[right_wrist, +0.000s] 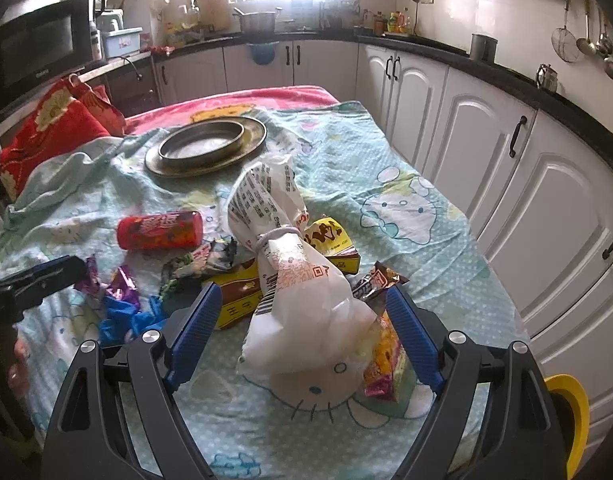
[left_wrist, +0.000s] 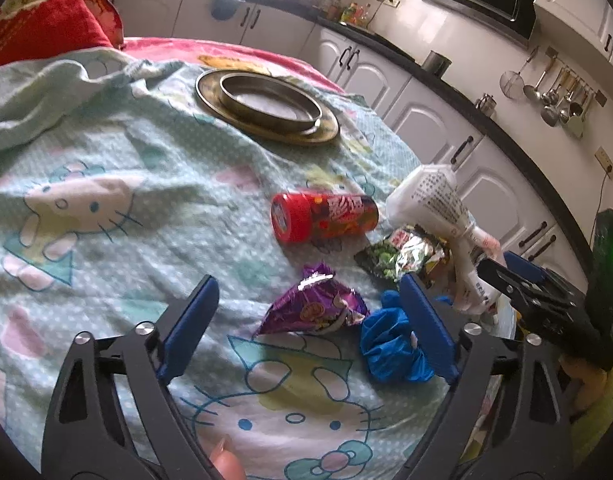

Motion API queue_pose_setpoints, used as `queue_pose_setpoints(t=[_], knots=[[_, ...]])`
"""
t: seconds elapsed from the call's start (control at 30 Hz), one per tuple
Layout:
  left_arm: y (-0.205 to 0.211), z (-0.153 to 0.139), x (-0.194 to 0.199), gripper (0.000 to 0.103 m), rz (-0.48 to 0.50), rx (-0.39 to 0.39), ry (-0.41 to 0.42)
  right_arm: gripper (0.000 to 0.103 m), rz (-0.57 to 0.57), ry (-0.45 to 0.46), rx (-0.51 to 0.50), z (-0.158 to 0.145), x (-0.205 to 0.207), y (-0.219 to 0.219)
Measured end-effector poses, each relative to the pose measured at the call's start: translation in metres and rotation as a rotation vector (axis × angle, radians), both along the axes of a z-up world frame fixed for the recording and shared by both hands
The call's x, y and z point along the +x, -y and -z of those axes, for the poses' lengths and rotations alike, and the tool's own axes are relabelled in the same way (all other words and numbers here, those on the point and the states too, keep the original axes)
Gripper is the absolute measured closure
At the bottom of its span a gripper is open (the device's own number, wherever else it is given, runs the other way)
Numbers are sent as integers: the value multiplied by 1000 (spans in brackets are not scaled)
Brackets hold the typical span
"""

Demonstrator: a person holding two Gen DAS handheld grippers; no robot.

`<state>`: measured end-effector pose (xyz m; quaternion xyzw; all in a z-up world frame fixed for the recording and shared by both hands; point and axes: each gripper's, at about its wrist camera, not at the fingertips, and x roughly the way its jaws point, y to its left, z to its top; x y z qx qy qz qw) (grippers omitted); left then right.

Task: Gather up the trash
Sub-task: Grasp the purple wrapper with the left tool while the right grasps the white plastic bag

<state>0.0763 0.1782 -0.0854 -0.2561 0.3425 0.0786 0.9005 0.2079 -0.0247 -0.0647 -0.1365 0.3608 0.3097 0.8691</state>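
Your left claw (left_wrist: 308,320) stands wide open over the cartoon-print cloth (left_wrist: 106,184) on the worktop, holding nothing: the purple wrapper (left_wrist: 312,308) lies between its blue fingers, and the crumpled blue glove (left_wrist: 390,348) sits just against the inner side of the right-hand finger. Your right claw (right_wrist: 302,320) is open too, its fingers either side of the tied white bag (right_wrist: 302,300) without pressing it. The red can (left_wrist: 324,216) lies on its side farther off, near the metal plate (left_wrist: 266,104).
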Motion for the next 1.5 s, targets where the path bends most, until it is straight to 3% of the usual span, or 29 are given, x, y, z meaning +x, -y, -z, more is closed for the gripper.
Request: queue_pose_setpoints(t=[0.1,0.23,0.37,0.43,0.53,0.6,0.9,1.5], knots=[[2,4,1,27,5,-9,-4,24,-1,-15,-5,6,3,-4],[5,7,4,38,16,-10,-8,40,-9,-25,-26,14,4,-8],[8,12,6,44,20,-15,-20,50,-19,-32,-32,19,2,-8],[8,12,6,53,20,-17,-22,56,-25,-23,-37,19,0,-9],[5,13,6,64,16,-25,-24,61,-43,-15,-42,20,-4,-11],[5,14,5,65,17,-33,-23,63,-51,-13,-40,20,-7,-11],[2,5,-1,71,20,-23,11,67,-56,-25,-4,12,-12,-4],[13,-43,-14,71,12,63,118,67,-80,0,87,-28,-36,14]])
